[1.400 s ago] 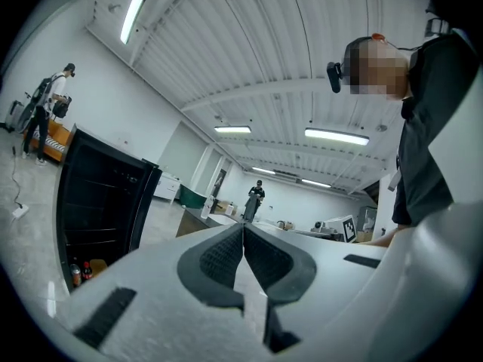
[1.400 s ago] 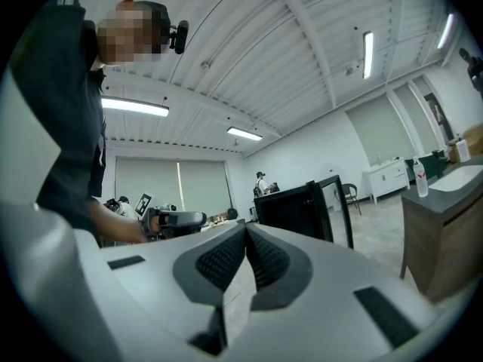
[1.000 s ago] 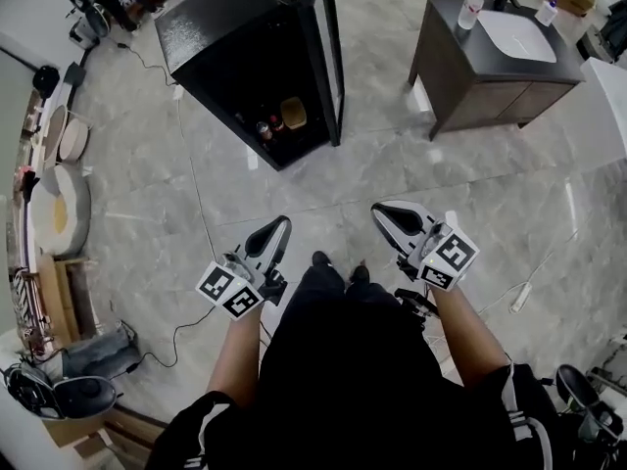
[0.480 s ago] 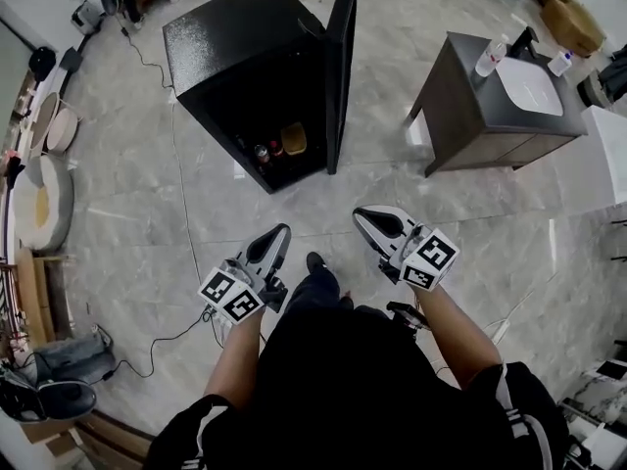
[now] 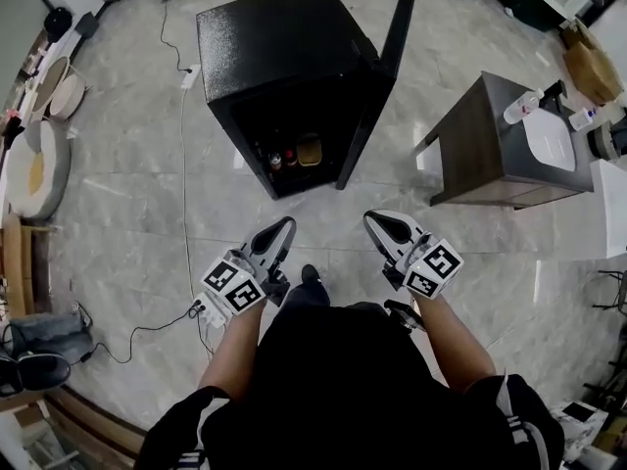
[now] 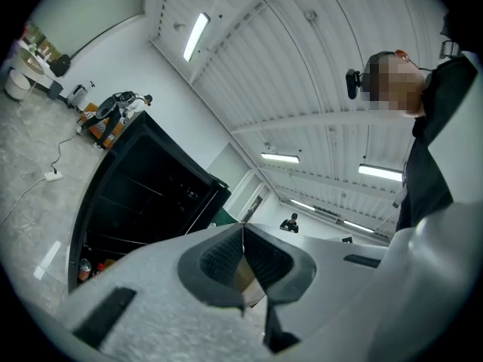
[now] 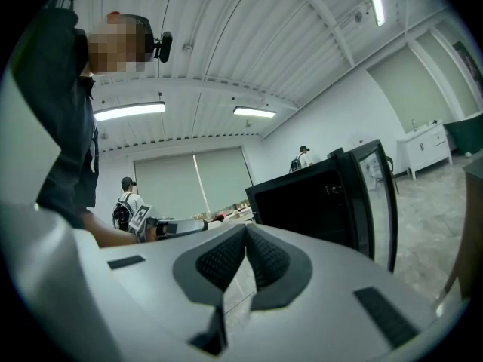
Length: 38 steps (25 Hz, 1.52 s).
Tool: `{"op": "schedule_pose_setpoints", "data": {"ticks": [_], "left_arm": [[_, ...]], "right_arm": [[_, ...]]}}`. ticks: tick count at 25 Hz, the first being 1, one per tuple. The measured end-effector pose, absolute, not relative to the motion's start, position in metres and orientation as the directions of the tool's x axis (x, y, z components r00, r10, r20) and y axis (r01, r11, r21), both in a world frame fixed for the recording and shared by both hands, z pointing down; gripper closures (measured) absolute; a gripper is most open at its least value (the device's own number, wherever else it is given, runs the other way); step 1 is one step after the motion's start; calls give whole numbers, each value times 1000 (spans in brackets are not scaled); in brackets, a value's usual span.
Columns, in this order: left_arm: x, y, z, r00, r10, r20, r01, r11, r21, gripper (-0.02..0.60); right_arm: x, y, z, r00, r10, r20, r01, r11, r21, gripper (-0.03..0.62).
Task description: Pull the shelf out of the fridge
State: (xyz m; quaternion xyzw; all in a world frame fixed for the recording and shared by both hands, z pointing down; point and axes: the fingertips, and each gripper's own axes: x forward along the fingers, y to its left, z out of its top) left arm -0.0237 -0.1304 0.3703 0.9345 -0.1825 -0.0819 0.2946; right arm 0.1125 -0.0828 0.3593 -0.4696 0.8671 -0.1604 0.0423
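Tongs pressed together, both empty: left tongs (image 5: 285, 225), right tongs (image 5: 374, 221) at lower centre, aimed at fridge (image 5: 279, 57) at upper centre, well apart. Door (image 5: 377, 86) open for access; shelf (image 6: 136, 189) inside fridge, untouched.

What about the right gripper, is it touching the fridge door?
Apart. The head view shows bare floor between the right gripper and the open fridge door.

You have turned toward the fridge (image 5: 279, 42): it now sits straight ahead, the sink cabinet (image 5: 485, 155) farther right.
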Motion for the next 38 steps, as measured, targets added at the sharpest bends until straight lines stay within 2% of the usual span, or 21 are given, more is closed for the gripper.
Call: {"op": "schedule_pose_setpoints", "data": {"ticks": [5,11,22,30,38], "left_arm": [[-31,-154,390,899,-435,-50,-317,-726,611,558],[-32,-171,415,855,-519,-12,-380,-641,667,558],[10,-213,438,705,-708,-48,-415,-466,781,558],[17,-237,476,545,-838,-30,-409,-297,863,558],[9,-267,492,419,-904,-81,-325,-232,917,558]], "right_arm": [[112,-114,367,-576,-814,80,-786,524,-328,569],[121,-148,372,-592,-806,18,-730,526,-437,569],[174,-213,404,-661,-747,-77,-537,542,-647,568],[207,-257,438,-636,-762,-124,-393,458,-798,568],[223,-288,492,-552,-826,-113,-230,281,-932,569]]}}
